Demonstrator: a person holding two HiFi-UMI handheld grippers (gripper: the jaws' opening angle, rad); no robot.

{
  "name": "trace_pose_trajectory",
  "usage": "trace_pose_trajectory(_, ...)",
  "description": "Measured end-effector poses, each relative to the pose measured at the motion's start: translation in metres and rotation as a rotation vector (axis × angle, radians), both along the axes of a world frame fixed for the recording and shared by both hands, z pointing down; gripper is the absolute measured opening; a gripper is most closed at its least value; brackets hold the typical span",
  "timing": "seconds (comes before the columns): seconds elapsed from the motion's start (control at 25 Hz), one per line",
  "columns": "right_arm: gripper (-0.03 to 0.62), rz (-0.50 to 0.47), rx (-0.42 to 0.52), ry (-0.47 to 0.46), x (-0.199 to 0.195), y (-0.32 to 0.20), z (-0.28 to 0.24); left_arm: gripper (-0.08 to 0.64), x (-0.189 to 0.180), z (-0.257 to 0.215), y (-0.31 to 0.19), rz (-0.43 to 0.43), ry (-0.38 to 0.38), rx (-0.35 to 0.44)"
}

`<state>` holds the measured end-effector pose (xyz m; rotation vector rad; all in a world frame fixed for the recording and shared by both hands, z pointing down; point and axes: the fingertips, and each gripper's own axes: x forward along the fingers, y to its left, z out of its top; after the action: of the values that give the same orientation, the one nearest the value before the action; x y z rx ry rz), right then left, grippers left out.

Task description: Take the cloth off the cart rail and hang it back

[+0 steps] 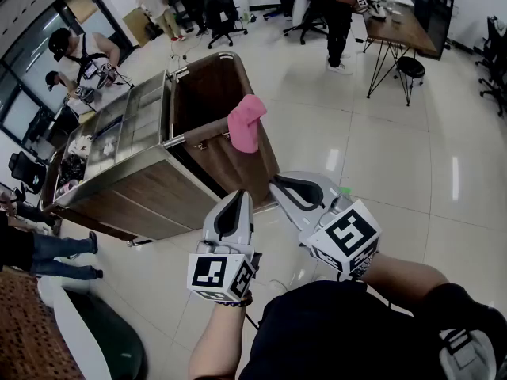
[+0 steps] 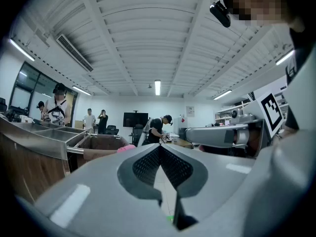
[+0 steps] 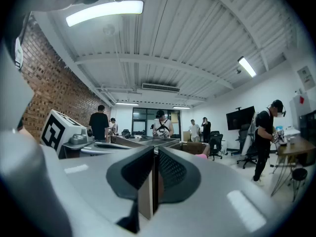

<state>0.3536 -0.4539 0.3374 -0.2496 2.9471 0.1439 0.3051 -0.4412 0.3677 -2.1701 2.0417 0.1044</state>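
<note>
A pink cloth (image 1: 245, 123) hangs over the steel rail at the near end of a wood-panelled cart (image 1: 207, 137). Both grippers are held side by side in front of the cart, short of the cloth and pointing towards it. My left gripper (image 1: 242, 195) has its jaws together with nothing in them, as the left gripper view (image 2: 159, 147) shows, where the cloth (image 2: 126, 147) peeks over the left jaw. My right gripper (image 1: 275, 182) is also shut and empty, with only a thin slit between its jaws (image 3: 154, 149). The cloth (image 3: 201, 155) lies just right of them.
The cart's steel top (image 1: 119, 129) holds several trays, and its open bin sits behind the rail. A person (image 1: 83, 54) stands at the cart's far side and legs (image 1: 55, 253) show at the left. A desk (image 1: 400, 26), office chairs (image 1: 218, 10) and more people fill the back.
</note>
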Motion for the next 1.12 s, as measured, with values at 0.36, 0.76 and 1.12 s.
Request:
trace_pose_trajectory(0.36,0.063,0.067,-0.009,0.018,-0.051,0.005,-0.005,0.003,-0.046,-0.005,0.005,0.053,0.019,-0.014)
trace_pose_trajectory(0.76,0.11,0.223,-0.025,0.037,-0.109,-0.014,-0.007,0.003,-0.1,-0.015,0.0,0.177,0.004,-0.007)
trace_pose_trajectory(1.12,0.126,0.322,-0.048,0.111,-0.154,-0.045,0.026,0.003,-0.14,0.005,-0.018,0.234,0.03,-0.015)
